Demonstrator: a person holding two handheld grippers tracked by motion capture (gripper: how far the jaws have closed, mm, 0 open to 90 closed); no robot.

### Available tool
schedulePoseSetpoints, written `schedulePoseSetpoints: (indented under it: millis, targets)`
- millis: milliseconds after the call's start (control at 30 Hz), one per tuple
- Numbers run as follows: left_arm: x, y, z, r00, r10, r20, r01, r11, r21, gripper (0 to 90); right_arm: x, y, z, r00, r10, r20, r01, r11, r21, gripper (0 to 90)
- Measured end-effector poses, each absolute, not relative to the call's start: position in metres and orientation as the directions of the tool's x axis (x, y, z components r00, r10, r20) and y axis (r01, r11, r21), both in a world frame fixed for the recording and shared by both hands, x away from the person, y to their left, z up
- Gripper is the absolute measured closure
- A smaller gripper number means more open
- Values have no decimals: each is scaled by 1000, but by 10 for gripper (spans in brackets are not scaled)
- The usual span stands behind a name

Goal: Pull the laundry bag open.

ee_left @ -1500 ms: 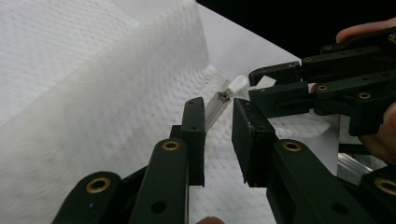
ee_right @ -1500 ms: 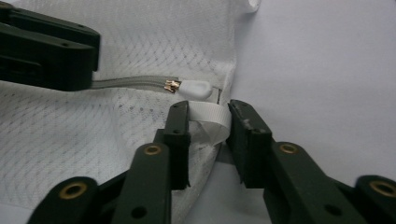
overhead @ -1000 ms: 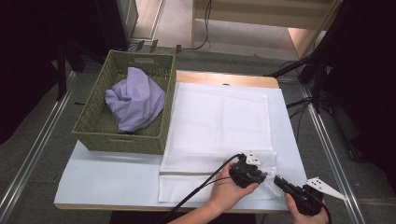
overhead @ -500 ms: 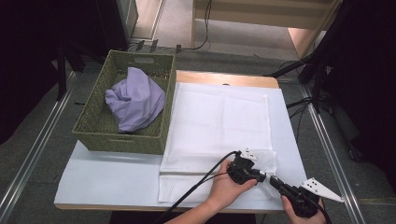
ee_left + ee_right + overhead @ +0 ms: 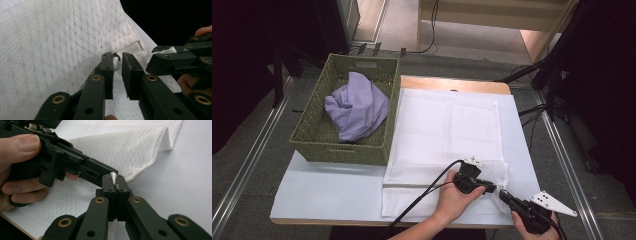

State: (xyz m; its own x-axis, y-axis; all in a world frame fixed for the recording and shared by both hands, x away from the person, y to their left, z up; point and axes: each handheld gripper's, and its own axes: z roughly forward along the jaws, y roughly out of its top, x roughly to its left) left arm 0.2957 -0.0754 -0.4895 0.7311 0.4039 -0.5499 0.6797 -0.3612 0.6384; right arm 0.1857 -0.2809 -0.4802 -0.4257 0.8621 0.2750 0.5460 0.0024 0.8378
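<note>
The white mesh laundry bag (image 5: 447, 135) lies flat on the white table (image 5: 327, 185), its near right corner folded up where both tools meet. A small white zipper pull (image 5: 115, 63) at that corner sits between the jaws of the left hand-held gripper (image 5: 117, 65); those jaws have just been closing and stand only a narrow gap apart, with the pull against the left jaw and no firm pinch to be seen. Just beside it, the right hand-held gripper (image 5: 116, 185) has its jaws fully together, pinching a sliver of the bag's white edge at their tips. In the high view the left hand-held gripper (image 5: 492, 188) points right toward the right hand-held gripper (image 5: 503, 195), the two tips nearly touching over the bag's corner. Well apart, at the table's far left, a green woven basket (image 5: 337, 150) holds a crumpled lilac cloth (image 5: 357, 105).
</note>
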Motion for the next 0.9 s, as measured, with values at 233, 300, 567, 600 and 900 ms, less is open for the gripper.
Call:
schedulePoseSetpoints:
  millis: [233,300,567,600,900]
  targets:
    - [295,-75,-490,734,403,-547,678,-376,632,875,186,-281,-482,-420,863,280,557,2,830,900]
    - [295,-74,-489,731,402,-551,681,-371,632,876,186,-282,-482,-411,867,283,555,-8,832,900]
    - [294,-67,-486,722,340,-603,692,-318,649,876,189,-288,-489,-291,914,282,563,-75,823,675]
    - [293,-66,-485,731,334,-595,682,-321,657,876,189,-288,-489,-291,909,298,564,-88,821,639]
    - [292,-62,-483,744,311,-592,668,-322,670,876,197,-296,-495,-350,784,512,578,-249,777,571]
